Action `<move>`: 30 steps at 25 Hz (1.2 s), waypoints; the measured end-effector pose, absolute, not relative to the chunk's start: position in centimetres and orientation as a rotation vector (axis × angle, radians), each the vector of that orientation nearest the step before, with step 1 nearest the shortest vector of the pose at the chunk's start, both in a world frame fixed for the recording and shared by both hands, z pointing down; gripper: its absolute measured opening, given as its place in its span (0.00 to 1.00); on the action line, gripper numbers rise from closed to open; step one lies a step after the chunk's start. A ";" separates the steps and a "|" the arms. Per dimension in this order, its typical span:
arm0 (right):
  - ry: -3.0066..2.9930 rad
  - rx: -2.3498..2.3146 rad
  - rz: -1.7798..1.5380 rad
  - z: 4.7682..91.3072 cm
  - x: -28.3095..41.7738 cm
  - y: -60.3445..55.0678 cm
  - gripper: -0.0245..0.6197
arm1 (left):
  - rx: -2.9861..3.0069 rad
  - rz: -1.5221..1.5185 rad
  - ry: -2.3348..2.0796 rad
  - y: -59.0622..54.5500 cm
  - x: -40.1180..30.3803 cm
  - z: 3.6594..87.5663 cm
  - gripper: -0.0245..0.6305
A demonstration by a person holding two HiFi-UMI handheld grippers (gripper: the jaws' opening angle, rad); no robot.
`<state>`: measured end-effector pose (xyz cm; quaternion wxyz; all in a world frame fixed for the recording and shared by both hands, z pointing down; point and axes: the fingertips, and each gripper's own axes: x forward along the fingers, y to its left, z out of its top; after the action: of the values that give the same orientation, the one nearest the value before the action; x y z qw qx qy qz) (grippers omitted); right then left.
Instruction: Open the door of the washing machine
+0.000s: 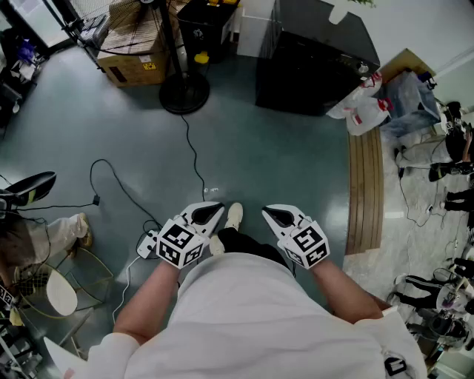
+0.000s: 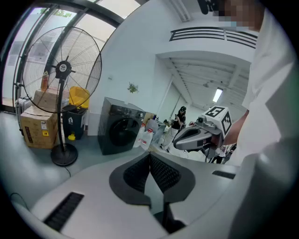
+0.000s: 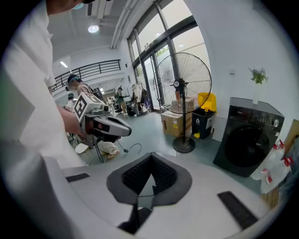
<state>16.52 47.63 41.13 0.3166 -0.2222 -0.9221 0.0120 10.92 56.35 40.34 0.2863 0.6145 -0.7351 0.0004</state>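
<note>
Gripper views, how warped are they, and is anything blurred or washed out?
Left gripper view: heavy fisheye with black corners, a mosaic patch at top, the washing machine sharp. Right gripper view: same fisheye, windows washed out, near shirt soft. Head view: even light, no glare.

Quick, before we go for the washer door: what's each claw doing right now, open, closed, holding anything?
Left claw: closed, holding nothing.
Right claw: closed, holding nothing.

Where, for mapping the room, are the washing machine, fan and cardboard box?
washing machine [image 3: 246,146], right gripper view, round door centre.
fan [image 2: 62,70], left gripper view, hub.
cardboard box [image 2: 37,127], left gripper view, front face.
</note>
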 end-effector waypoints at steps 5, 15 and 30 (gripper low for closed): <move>-2.482 -0.561 0.022 40.1 10.9 43.4 0.05 | 1.689 0.055 -1.974 52.5 7.4 38.7 0.06; -2.529 -0.522 0.117 39.9 5.7 36.7 0.05 | 1.702 0.124 -1.976 43.9 0.9 38.5 0.07; -2.530 -0.088 0.252 39.7 -1.3 21.3 0.15 | 1.898 0.290 -1.778 26.9 -12.4 41.0 0.07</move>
<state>-1.27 21.26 39.65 0.2945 -0.0331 -0.9504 0.0949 -12.37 26.93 41.01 0.2592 0.7005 -0.6562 0.1071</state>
